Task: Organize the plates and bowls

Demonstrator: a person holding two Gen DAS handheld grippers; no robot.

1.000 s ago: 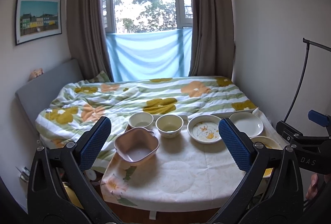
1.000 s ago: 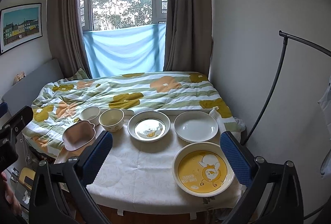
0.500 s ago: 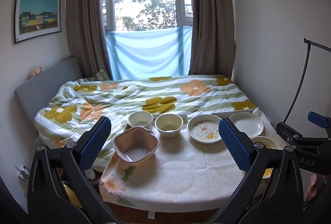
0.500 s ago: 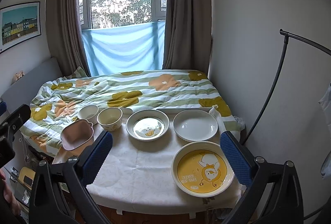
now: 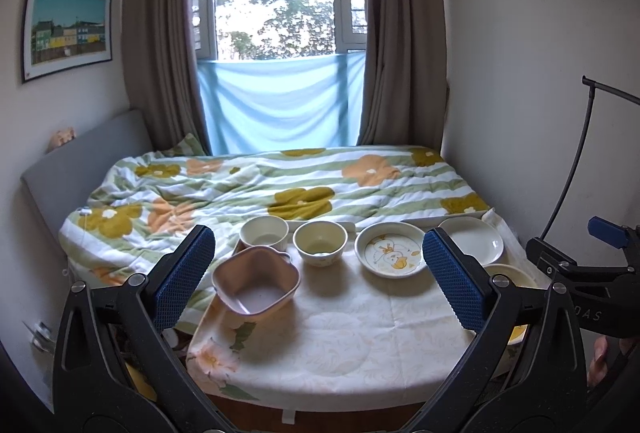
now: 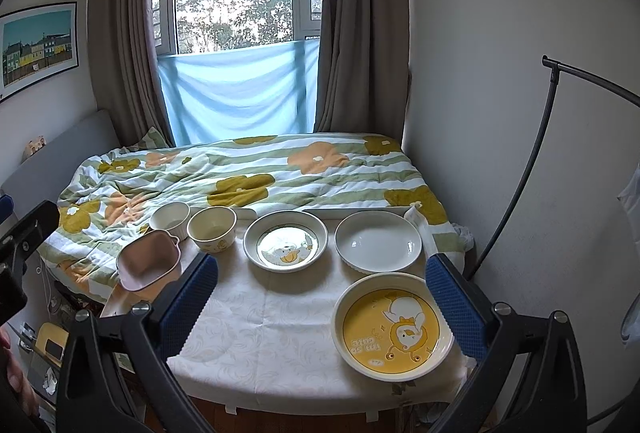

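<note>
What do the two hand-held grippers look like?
Both match: the left hand-held gripper and the right hand-held gripper each have black angular plastic arms joined by silver bolts, tipped with blue diamond-textured pads. The left view shows white letters "DAS" on the right one's black body.

Left black two-finger gripper with blue pads and right black two-finger gripper both spread wide, holding nothing.

Bowls left of plates on table, bed behind
</note>
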